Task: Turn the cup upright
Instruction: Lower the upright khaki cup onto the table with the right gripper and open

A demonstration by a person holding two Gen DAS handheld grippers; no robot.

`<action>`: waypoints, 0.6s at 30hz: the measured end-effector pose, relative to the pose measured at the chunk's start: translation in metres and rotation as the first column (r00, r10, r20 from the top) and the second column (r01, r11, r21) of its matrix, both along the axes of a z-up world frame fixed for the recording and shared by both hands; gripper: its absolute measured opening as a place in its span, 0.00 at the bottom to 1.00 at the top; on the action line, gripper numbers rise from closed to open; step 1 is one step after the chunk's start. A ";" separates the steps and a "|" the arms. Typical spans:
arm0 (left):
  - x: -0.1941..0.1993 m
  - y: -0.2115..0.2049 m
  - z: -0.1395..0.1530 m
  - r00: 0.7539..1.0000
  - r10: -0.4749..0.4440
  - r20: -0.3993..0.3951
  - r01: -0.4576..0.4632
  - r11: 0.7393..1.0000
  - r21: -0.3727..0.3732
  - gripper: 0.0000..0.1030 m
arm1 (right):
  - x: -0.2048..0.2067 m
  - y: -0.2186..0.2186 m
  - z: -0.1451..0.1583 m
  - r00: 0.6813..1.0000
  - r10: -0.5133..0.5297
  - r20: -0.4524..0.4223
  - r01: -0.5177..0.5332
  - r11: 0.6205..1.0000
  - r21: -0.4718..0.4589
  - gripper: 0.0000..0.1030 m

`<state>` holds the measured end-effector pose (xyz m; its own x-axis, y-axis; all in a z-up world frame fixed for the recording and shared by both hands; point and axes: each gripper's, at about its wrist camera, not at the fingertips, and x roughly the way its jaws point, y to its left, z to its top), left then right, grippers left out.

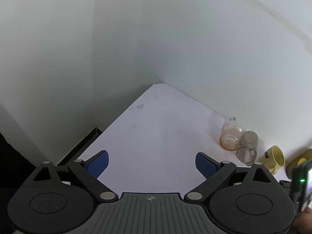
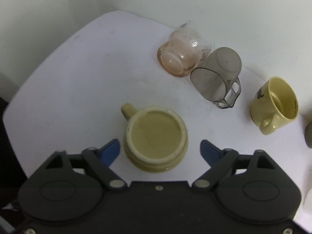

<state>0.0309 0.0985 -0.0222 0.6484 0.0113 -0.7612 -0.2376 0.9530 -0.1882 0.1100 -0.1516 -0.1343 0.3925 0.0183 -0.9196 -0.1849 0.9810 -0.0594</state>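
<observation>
Upside-down, the yellow cup (image 2: 156,138) sat on the white table (image 2: 78,78) between the right gripper's (image 2: 159,150) spread, non-touching blue fingers (image 2: 111,150); the left gripper (image 1: 152,165) hung spread wide over bare tabletop, holding nothing

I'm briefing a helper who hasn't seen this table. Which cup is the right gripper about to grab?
On the white table, look just ahead of the open right gripper. The upside-down yellow mug sits between its blue fingers, apart from the cups by the wall. It alone shows its flat base.
</observation>
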 end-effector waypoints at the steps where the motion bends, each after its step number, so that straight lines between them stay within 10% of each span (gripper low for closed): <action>1: -0.002 0.000 0.001 1.000 -0.005 0.001 0.005 1.000 0.005 0.93 | 0.001 -0.002 -0.002 1.000 0.002 0.007 -0.002 1.000 0.009 0.66; 18: -0.006 -0.035 0.011 0.995 -0.100 0.008 0.099 0.995 0.019 0.93 | 0.019 -0.037 0.008 0.989 0.113 0.100 -0.104 0.990 -0.094 0.73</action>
<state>0.0245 0.0636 -0.0112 0.6535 -0.0394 -0.7559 -0.1398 0.9752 -0.1718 0.1290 -0.1881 -0.1263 0.4873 -0.0135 -0.8731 -0.2778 0.9455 -0.1697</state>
